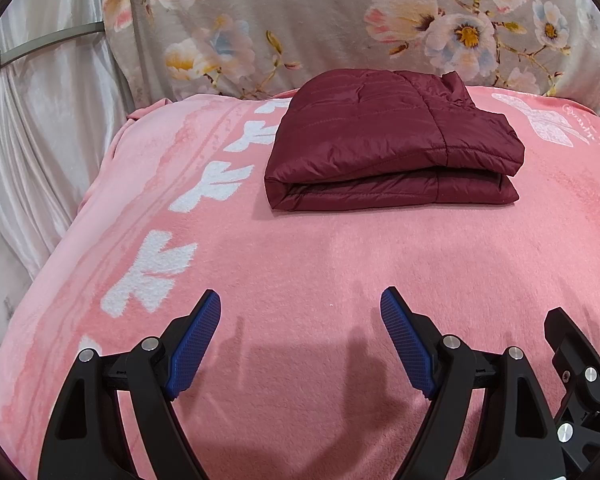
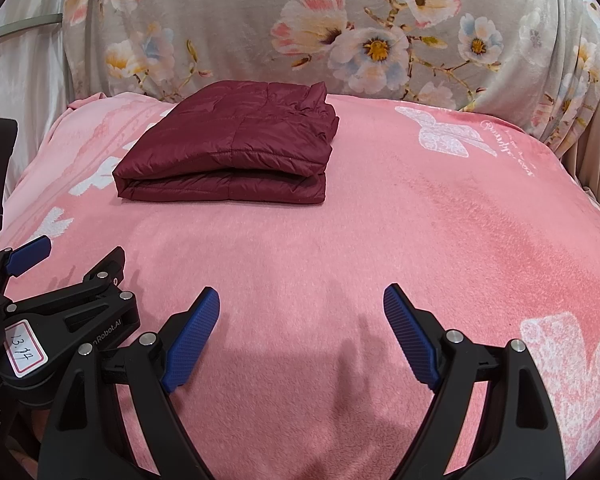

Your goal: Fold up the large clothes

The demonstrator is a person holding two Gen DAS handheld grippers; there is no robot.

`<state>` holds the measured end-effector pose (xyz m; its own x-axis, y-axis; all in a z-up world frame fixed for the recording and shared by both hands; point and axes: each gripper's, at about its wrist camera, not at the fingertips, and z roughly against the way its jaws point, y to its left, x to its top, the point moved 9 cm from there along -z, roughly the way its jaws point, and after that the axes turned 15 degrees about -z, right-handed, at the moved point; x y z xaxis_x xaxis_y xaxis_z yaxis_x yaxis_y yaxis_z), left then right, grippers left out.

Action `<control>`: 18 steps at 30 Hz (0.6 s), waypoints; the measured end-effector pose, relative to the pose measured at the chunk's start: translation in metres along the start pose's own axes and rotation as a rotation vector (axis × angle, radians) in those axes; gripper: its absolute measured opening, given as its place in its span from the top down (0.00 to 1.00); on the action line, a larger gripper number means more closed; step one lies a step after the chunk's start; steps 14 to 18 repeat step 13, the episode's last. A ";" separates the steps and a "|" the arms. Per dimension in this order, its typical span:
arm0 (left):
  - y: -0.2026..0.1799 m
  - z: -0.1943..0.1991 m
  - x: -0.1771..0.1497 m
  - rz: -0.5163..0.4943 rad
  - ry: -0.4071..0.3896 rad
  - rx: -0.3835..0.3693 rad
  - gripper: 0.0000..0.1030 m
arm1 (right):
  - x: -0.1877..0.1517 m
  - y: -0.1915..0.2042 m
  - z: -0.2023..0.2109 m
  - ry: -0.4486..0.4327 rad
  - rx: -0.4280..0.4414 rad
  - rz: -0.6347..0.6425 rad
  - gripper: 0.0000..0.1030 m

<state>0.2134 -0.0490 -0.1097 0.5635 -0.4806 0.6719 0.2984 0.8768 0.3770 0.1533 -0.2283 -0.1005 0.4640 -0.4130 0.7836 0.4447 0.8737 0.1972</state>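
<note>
A dark red quilted jacket [image 1: 392, 140] lies folded into a thick rectangle on the far part of a pink blanket [image 1: 300, 248]. It also shows in the right wrist view [image 2: 232, 148], far left of centre. My left gripper [image 1: 300, 304] is open and empty, low over the pink blanket, well short of the jacket. My right gripper [image 2: 300, 304] is open and empty too, over the blanket beside the left one. The left gripper's body [image 2: 72, 304] shows at the left of the right wrist view.
The pink blanket [image 2: 420, 220] has white butterfly prints. A grey floral cloth [image 1: 320, 20] hangs behind the bed. A pale satin curtain [image 1: 48, 120] with a tie-back hangs at the left. The blanket's edges drop off at left and right.
</note>
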 end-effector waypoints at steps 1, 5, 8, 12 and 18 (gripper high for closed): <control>0.000 -0.001 0.001 0.001 -0.001 0.000 0.23 | 0.000 0.000 0.000 0.000 0.000 0.000 0.21; 0.000 0.000 0.000 0.000 0.000 0.000 0.23 | 0.000 0.000 -0.001 0.001 0.000 0.000 0.21; 0.000 -0.001 0.000 0.001 0.001 -0.001 0.23 | 0.000 0.000 -0.001 0.000 -0.001 0.000 0.21; -0.002 -0.002 0.001 0.001 -0.003 -0.009 0.23 | 0.001 0.000 -0.001 0.000 -0.001 0.000 0.21; -0.002 -0.002 0.001 0.002 -0.003 -0.008 0.23 | 0.001 0.000 -0.001 0.000 -0.001 0.000 0.21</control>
